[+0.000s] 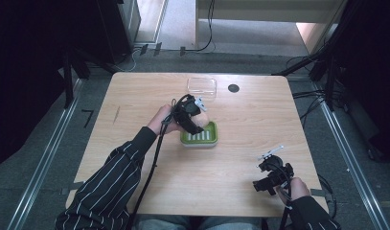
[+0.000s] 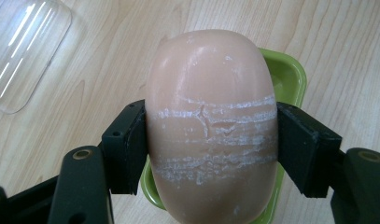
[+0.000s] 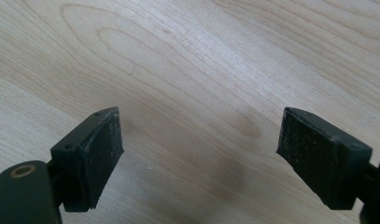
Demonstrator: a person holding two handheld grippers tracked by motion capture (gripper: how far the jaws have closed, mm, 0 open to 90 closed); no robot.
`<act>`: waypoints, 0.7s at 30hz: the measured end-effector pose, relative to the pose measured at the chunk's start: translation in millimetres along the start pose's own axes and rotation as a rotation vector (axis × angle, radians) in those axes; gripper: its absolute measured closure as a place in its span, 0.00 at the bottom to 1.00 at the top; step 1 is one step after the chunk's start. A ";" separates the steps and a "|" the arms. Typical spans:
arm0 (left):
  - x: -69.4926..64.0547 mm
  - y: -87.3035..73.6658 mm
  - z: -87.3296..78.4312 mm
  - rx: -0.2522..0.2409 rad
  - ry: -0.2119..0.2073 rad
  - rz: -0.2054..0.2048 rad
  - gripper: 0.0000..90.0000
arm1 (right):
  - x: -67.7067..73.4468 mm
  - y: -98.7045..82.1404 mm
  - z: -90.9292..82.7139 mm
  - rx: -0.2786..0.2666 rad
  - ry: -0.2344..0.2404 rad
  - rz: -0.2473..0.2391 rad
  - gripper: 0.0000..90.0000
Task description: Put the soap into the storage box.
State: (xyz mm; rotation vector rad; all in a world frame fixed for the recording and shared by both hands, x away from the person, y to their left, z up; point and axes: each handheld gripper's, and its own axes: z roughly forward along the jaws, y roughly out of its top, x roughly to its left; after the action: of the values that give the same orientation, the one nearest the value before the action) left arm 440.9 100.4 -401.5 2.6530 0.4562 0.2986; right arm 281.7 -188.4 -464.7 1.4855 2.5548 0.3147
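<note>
Peach soap bar [image 2: 211, 126] hung over green soap dish [image 1: 205, 137] mid-table, long axis running along left gripper's view, away from jaws. White scuff lines crossed bar's face. Pale wood table [image 1: 135, 100]; clear lid [image 1: 201, 86] and dark disc [image 1: 233, 88] at far edge; grey floor, cables beyond. Left gripper [image 2: 211, 144] pinched bar at both sides. Right gripper [image 3: 199, 154] spread wide over bare wood, near right.

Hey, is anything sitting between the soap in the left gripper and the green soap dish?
Nothing visible. The left gripper holds the soap right over the green dish, whose ribbed tray looks bare. The clear lid lies apart, farther back on the table.
</note>
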 end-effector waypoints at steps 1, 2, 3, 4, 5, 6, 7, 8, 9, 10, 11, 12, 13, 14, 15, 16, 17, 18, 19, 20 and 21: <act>-0.4 -0.1 0.9 -0.004 0.002 0.004 0.36 | -0.4 -0.3 -0.1 0.000 -0.001 -0.003 0.16; -0.4 -0.1 0.9 -0.004 0.002 0.004 0.36 | -0.4 -0.3 -0.1 0.000 -0.001 -0.003 0.16; -0.9 -0.2 1.6 -0.003 0.005 0.010 0.36 | -0.5 -0.3 -0.2 -0.001 -0.002 -0.002 0.16; -0.9 -0.2 1.6 -0.003 0.005 0.010 0.36 | -0.5 -0.3 -0.2 -0.001 -0.002 -0.002 0.16; -1.5 -0.6 3.3 -0.005 0.000 0.014 0.36 | 0.0 -0.4 -0.4 0.001 -0.003 -0.001 0.16; -1.5 -0.6 3.3 -0.005 0.000 0.014 0.36 | 0.0 -0.4 -0.4 0.001 -0.003 -0.001 0.16; -2.0 -1.1 5.4 -0.003 0.000 0.024 0.36 | 0.6 -0.4 -0.5 -0.001 -0.003 0.002 0.16; -2.0 -1.1 5.4 -0.003 0.000 0.024 0.36 | 0.7 -0.4 -0.5 -0.001 -0.003 0.001 0.16; -2.6 -1.6 7.4 -0.002 0.001 0.033 0.36 | 0.9 -0.2 -0.5 0.001 -0.004 0.003 0.16; -2.6 -1.6 7.4 -0.002 0.001 0.033 0.36 | 0.9 -0.2 -0.5 0.001 -0.004 0.003 0.16; -2.3 -2.6 9.1 -0.005 0.001 0.034 0.36 | 0.5 -0.1 -0.2 0.002 -0.001 -0.003 0.16; -2.3 -2.6 9.1 -0.005 0.001 0.034 0.36 | 0.5 -0.1 -0.2 0.002 -0.001 -0.003 0.16; -1.7 -3.6 10.4 -0.010 -0.002 0.037 0.36 | 0.4 0.0 0.0 0.002 -0.002 -0.005 0.16; -1.6 -4.2 11.4 -0.014 -0.006 0.035 0.36 | 0.4 0.0 0.0 0.002 -0.002 -0.005 0.16; -1.2 -5.1 12.9 -0.011 -0.006 0.036 0.36 | 0.3 0.1 0.1 0.003 -0.001 -0.004 0.16; -0.8 -5.6 14.1 -0.007 -0.009 0.043 0.36 | 0.1 0.1 0.4 0.001 0.000 -0.006 0.16; -0.8 -6.5 16.7 -0.011 -0.012 0.047 0.36 | 0.2 0.0 0.4 0.001 0.000 -0.007 0.16; -0.8 -6.5 16.7 -0.011 -0.012 0.047 0.36 | 0.2 0.0 0.4 0.001 0.000 -0.007 0.16; -1.2 -6.7 19.4 -0.011 -0.014 0.061 0.36 | 0.1 -0.2 0.3 0.002 0.000 -0.009 0.16; -1.2 -6.7 19.4 -0.011 -0.014 0.061 0.36 | 0.1 -0.2 0.3 0.002 0.000 -0.009 0.16; -1.8 -6.4 21.5 -0.009 -0.019 0.070 0.36 | 0.4 -0.3 0.1 0.004 -0.002 -0.003 0.16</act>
State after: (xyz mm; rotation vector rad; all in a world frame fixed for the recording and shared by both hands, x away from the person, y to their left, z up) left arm 443.5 97.1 -423.6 2.6646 0.3557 0.2965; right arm 281.2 -188.2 -464.9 1.4829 2.5577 0.3080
